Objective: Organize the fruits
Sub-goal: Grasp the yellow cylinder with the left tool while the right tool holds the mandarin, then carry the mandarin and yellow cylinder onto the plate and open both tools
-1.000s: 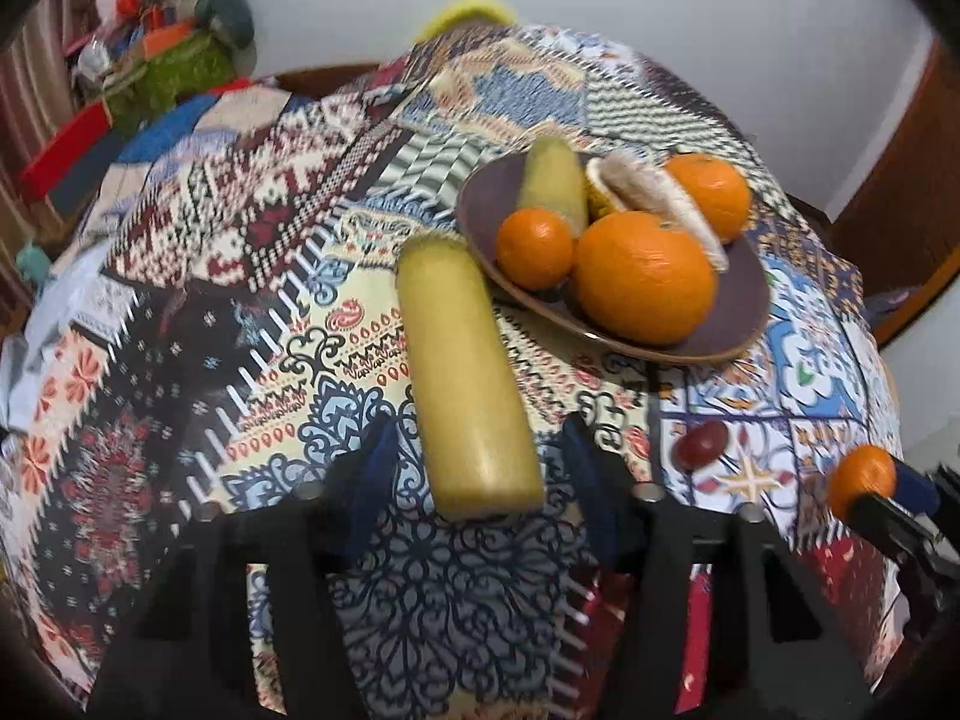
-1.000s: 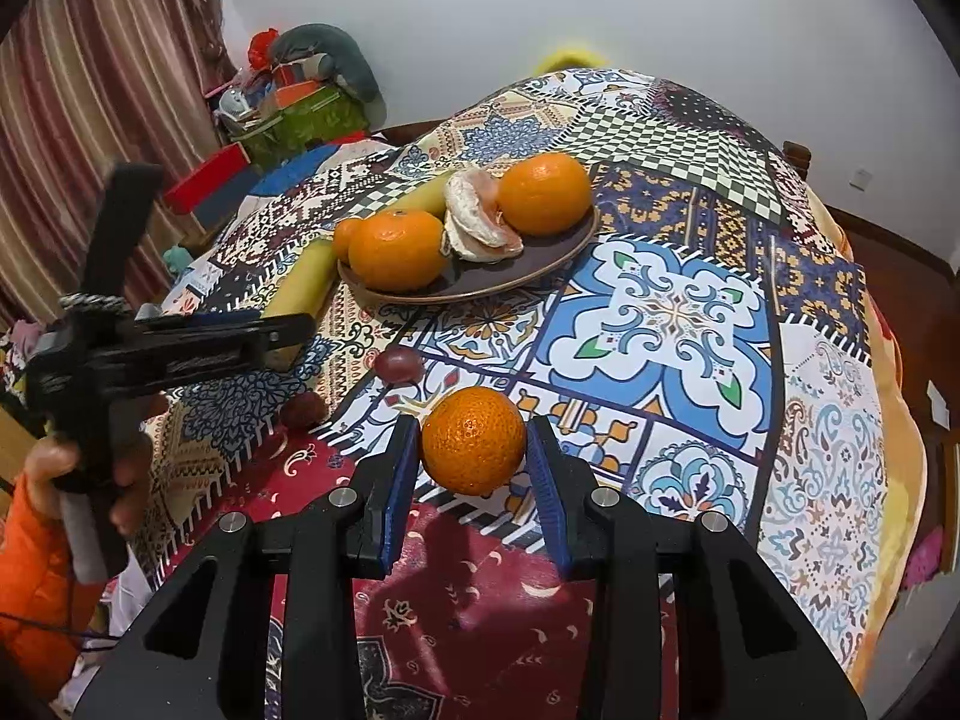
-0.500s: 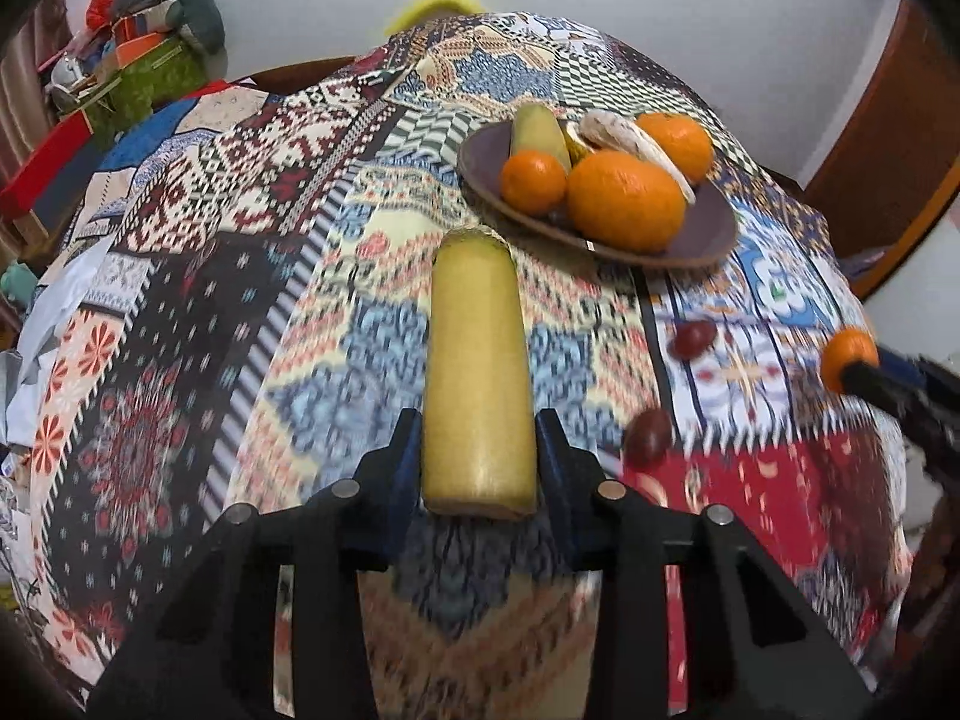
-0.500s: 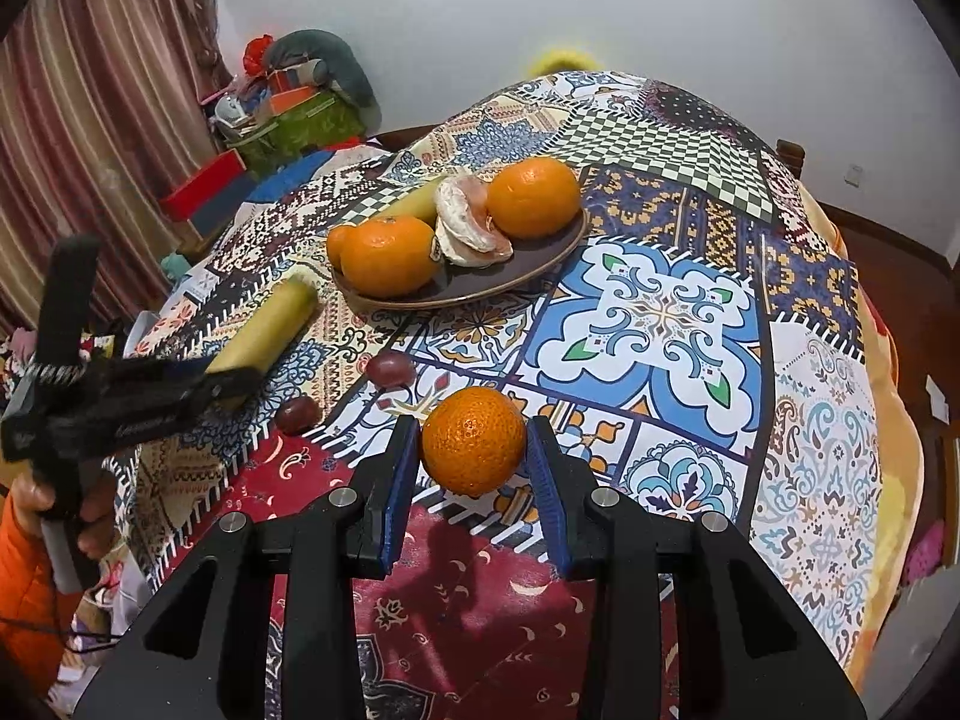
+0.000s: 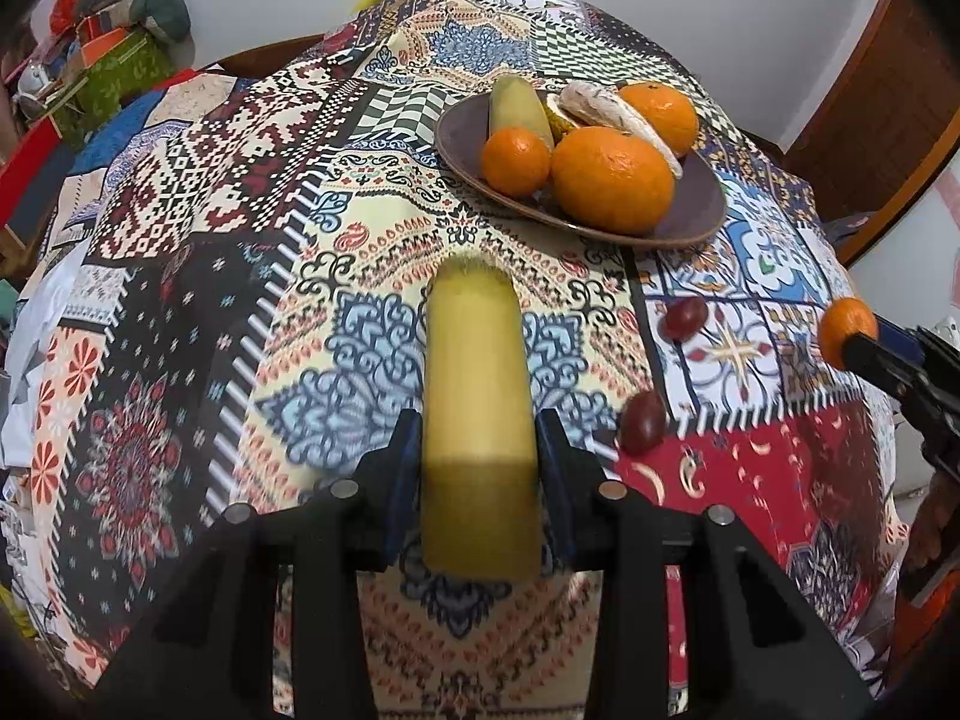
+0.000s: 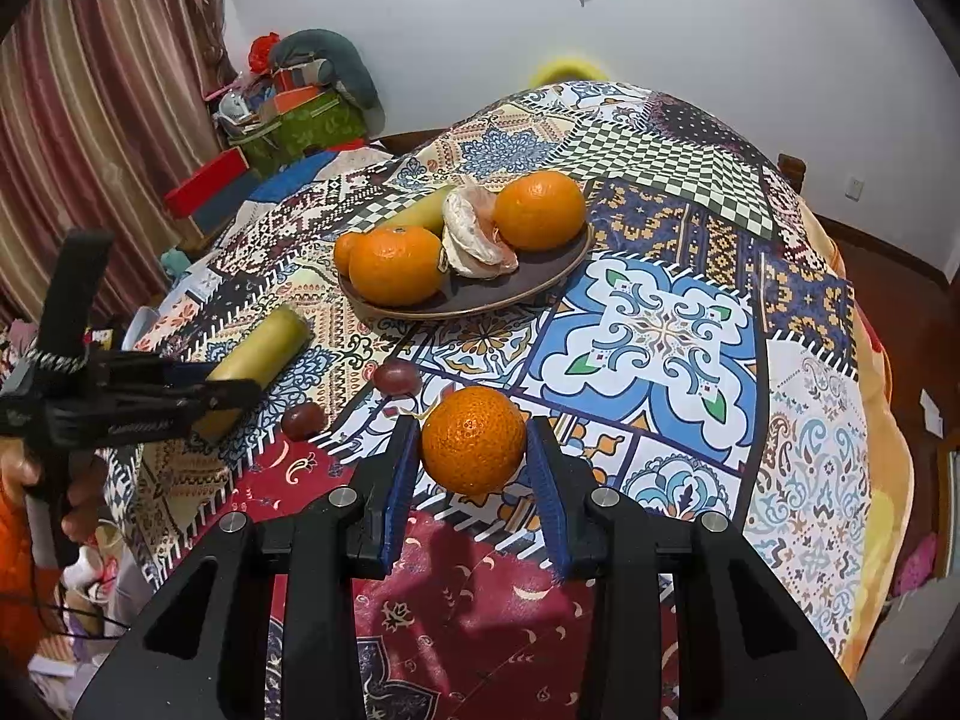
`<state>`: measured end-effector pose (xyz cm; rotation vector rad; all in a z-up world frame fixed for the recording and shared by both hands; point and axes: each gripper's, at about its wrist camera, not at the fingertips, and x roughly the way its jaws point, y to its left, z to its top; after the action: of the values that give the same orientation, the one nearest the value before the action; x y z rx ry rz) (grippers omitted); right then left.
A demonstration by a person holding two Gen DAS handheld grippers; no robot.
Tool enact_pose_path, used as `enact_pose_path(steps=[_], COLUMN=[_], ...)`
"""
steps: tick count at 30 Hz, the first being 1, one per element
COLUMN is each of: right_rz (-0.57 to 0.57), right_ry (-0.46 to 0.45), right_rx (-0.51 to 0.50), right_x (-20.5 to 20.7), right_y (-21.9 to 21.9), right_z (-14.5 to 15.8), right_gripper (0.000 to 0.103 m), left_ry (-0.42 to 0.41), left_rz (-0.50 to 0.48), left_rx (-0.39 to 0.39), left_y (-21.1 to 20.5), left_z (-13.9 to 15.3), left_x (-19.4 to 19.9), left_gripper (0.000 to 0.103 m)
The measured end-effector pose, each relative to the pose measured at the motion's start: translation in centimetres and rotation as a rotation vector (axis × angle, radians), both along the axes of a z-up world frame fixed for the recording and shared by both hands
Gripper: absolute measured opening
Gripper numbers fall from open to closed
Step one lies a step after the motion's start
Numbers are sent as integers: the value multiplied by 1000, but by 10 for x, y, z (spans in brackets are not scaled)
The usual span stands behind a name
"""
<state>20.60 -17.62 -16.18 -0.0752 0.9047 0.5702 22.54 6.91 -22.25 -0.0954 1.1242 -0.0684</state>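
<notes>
The left gripper (image 5: 477,468) has just drawn its fingers (image 5: 403,468) in on the pale yellow-green sugarcane piece (image 5: 477,402); a second ago they stood wide on either side of it, and now the blue pads press its near end, so it looks gripped. Its far end points toward the brown plate (image 5: 462,126), which sits toward the far side of the table (image 5: 150,312) and already carries a second cane piece (image 5: 517,108), three tangerines and a peeled fruit. The cane's far tip seems a little clear of the patterned cloth, though I cannot say for sure that it is off the table. The right gripper (image 6: 474,462) has not budged: its fingers (image 6: 402,468) are narrow, clamped on a small tangerine (image 6: 474,439) held above the cloth near the table's front edge. Two dark red jujubes (image 6: 396,376) lie loose on the cloth between the grippers and the plate. So both hands are now loaded, and I'd judge the next thing is carrying cane and tangerine over to the plate, with the jujubes left to collect. The plate is getting crowded, so the long cane may need laying beside its twin at the plate's left rim rather than across the round fruit, where it could roll.
</notes>
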Motion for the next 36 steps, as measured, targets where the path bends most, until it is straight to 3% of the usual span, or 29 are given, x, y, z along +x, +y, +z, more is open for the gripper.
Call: enact_pose_path(steps=[8,15,18,29,36], right_rz=[0,-1,2,4,-11], right_ry=[-10,-19,-31,-97,-133], right_rx=[-7,-8,-10,0,8], right_x=[6,13,17,36,56], right_y=[-1,0,3,12,13], right_z=[2,3,7,25,35], right_gripper=[33,33,33,33,33], left_ry=[1,-28,-53,-243,-287], left_rz=[-14,-16,-11,5,-4], left_rx=[42,60,23,20,33], left_y=[-7,-10,-7,-7,-13], left_z=[-6,0,11,74,87], left_x=[22,14,9,13,33], left_gripper=[37,37,36,36,36])
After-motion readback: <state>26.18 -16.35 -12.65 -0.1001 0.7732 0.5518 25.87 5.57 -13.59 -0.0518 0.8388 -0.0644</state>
